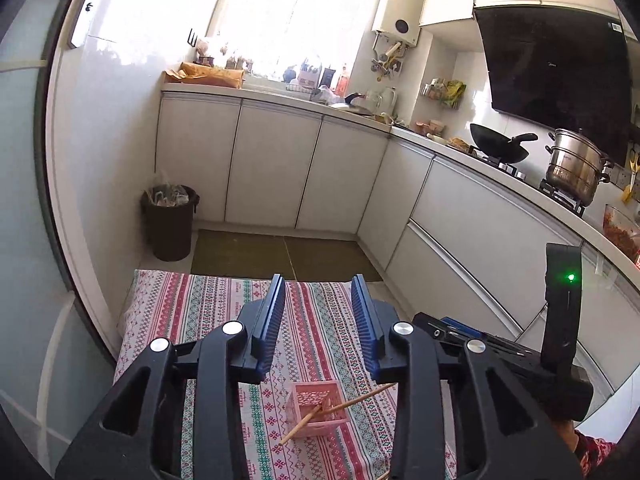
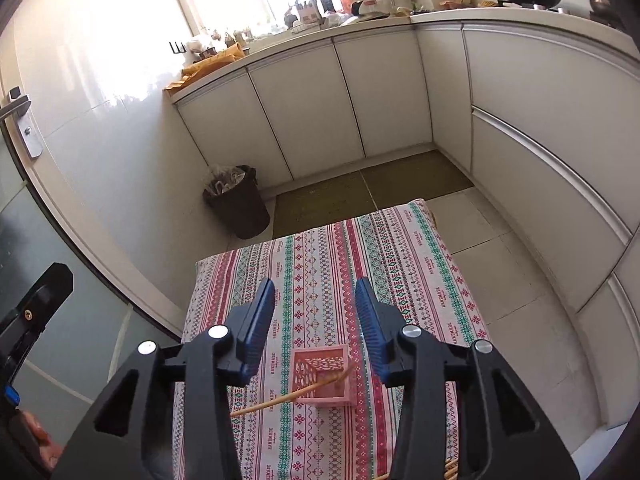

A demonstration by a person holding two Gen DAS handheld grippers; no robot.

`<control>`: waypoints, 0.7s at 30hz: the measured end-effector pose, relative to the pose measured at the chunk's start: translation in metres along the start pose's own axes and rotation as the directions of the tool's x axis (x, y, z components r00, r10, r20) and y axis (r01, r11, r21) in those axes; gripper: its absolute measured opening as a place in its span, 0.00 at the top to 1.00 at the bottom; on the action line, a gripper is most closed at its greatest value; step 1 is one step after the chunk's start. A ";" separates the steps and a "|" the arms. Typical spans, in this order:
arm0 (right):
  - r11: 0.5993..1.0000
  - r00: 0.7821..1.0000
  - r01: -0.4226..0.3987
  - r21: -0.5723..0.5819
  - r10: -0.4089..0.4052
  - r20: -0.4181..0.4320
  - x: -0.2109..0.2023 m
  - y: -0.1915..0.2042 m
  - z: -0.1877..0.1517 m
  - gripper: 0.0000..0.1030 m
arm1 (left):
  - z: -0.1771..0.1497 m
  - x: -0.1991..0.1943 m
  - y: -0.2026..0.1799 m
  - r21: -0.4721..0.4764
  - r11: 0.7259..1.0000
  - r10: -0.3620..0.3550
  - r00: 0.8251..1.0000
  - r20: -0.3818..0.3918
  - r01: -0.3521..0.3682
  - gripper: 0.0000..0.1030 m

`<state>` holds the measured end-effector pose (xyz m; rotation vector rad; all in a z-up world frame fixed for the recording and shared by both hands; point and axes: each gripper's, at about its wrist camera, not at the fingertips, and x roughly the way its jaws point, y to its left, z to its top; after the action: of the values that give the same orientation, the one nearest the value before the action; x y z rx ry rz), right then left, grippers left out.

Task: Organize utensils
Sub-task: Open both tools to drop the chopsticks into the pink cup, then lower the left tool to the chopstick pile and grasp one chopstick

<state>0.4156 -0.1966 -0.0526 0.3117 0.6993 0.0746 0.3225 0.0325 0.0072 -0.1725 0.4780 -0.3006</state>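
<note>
A small pink slotted basket (image 1: 310, 394) stands on the striped patterned tablecloth (image 1: 208, 312), near its front. Two wooden chopsticks (image 1: 300, 428) lean out of it, one to the left and one to the right. In the right wrist view the basket (image 2: 320, 364) holds a chopstick (image 2: 280, 400) that slants out to the left. More chopstick ends (image 2: 450, 470) show at the bottom edge. My left gripper (image 1: 318, 282) hovers above and behind the basket, open and empty. My right gripper (image 2: 315, 284) is likewise open over the cloth with nothing between its fingers.
A dark waste bin (image 1: 170, 220) stands on the floor beyond the table's far left corner. White cabinets (image 1: 276, 164) line the back and right walls. A wok (image 1: 500, 146) and a steel pot (image 1: 576, 168) sit on the hob. A glass door (image 2: 24, 128) is at the left.
</note>
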 end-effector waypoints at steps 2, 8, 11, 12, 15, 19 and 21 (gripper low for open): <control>1.000 1.000 0.012 0.017 -0.012 0.014 -0.005 -0.005 0.000 0.39 | -0.002 -0.002 0.001 -0.006 1.000 0.004 1.000 0.000 -0.004 0.65; 0.997 0.997 0.053 0.054 -0.056 0.056 -0.027 -0.028 -0.007 0.13 | -0.017 -0.012 -0.001 0.016 1.000 0.016 1.000 -0.019 -0.015 0.36; 0.994 0.993 0.086 0.067 -0.091 0.069 -0.045 -0.045 -0.022 0.08 | -0.030 -0.017 -0.008 0.043 0.999 0.009 0.999 -0.034 -0.008 0.20; 0.993 0.992 0.100 0.066 -0.105 0.075 -0.051 -0.051 -0.028 0.08 | -0.036 -0.018 -0.010 0.061 0.998 0.003 0.999 -0.053 0.000 0.13; 0.987 0.984 0.147 0.068 -0.153 0.091 -0.073 -0.073 -0.052 0.06 | -0.062 -0.018 -0.024 0.127 0.991 -0.031 0.992 -0.119 0.046 0.07; 0.975 0.983 0.184 0.122 -0.185 0.000 -0.089 -0.115 -0.095 0.06 | -0.107 -0.005 -0.046 0.214 0.964 -0.088 0.948 -0.306 0.158 0.07; 0.966 0.980 0.192 0.173 -0.180 -0.083 -0.089 -0.138 -0.122 0.06 | -0.131 0.006 -0.060 0.268 0.940 -0.091 0.916 -0.392 0.209 0.07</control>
<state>0.2634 -0.3119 -0.1278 0.4167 0.8006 -0.1587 0.2501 -0.0376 -0.0962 0.1564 0.7920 -0.5622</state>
